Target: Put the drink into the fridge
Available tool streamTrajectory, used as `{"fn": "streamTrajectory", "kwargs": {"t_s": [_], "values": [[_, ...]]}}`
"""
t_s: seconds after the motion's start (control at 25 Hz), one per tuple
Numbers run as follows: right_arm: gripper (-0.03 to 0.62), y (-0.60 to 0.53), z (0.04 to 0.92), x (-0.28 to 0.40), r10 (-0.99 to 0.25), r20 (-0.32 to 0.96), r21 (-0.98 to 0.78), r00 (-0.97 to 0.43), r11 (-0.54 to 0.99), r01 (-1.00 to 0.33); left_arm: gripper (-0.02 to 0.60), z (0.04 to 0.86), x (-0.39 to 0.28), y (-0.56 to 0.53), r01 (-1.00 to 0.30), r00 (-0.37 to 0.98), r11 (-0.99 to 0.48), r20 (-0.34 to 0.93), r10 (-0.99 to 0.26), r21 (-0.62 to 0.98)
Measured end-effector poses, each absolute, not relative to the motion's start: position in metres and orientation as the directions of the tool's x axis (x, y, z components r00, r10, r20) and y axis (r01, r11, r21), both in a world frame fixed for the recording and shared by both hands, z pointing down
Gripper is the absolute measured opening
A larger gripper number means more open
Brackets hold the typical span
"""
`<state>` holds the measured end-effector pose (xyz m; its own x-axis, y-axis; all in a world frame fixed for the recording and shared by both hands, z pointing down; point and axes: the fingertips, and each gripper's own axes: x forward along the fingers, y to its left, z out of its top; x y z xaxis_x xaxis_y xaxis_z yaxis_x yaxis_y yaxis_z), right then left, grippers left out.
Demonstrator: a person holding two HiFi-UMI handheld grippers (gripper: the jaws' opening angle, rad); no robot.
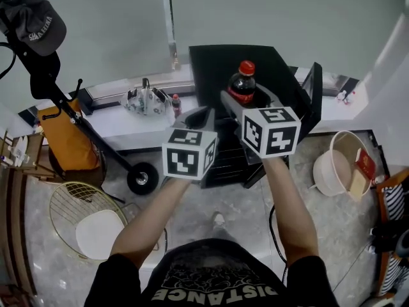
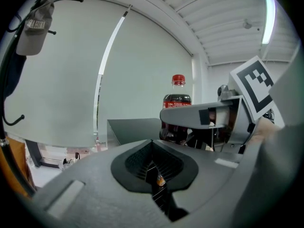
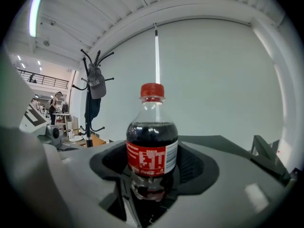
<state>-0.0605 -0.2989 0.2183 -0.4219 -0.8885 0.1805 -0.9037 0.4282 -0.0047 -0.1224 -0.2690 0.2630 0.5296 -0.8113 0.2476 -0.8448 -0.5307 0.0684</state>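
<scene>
The drink, a cola bottle (image 3: 152,146) with a red cap, is standing upright with its long axis vertical, and you are carrying it in the air in your right tool (image 3: 149,186). The two jaws of this tool are pressing on the lower part of the bottle, under the red label, so the neck and the cap are rising free above them.

In the head view the bottle (image 1: 243,85) is showing against the black fridge (image 1: 281,69), which is lying at 12 o'clock from the right tool (image 1: 241,104). In the right gripper view the flat top of the fridge (image 3: 228,141) is showing behind the bottle, so I am judging that you are holding the drink higher than the opening. What looks like the shelves (image 1: 227,162) is showing on the 6 o'clock side of the fridge, facing you, and the door (image 1: 314,88) seems to be standing open at 3 o'clock.

So the coming move is turning on this: the opening is lying below the bottle and toward 12 o'clock, and you are needing to lower the drink before pushing it in upright.

Your left tool (image 1: 197,117) is hanging at about 8 o'clock from the bottle, just beside the right one. Its jaws are meeting together with nothing between them (image 2: 154,172). The right arm is the nearer one.
</scene>
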Motion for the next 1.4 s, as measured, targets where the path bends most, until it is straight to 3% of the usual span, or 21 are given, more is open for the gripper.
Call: {"fn": "streamTrajectory", "kwargs": {"t_s": [0.6,1.4], "values": [[0.310,-0.224,0.255,-0.034,-0.934,0.124,0.010,-0.334,0.337,-0.941,0.006,0.314,-0.094,-0.219,-0.794,0.601,-0.602,0.263,-0.755,0.089],[0.310,-0.253,0.419,0.017,-0.949,0.128,0.016,-0.290,0.294,-0.956,0.005,0.465,-0.064,-0.231,-0.811,0.575,-0.574,0.334,-0.747,0.113]]}}
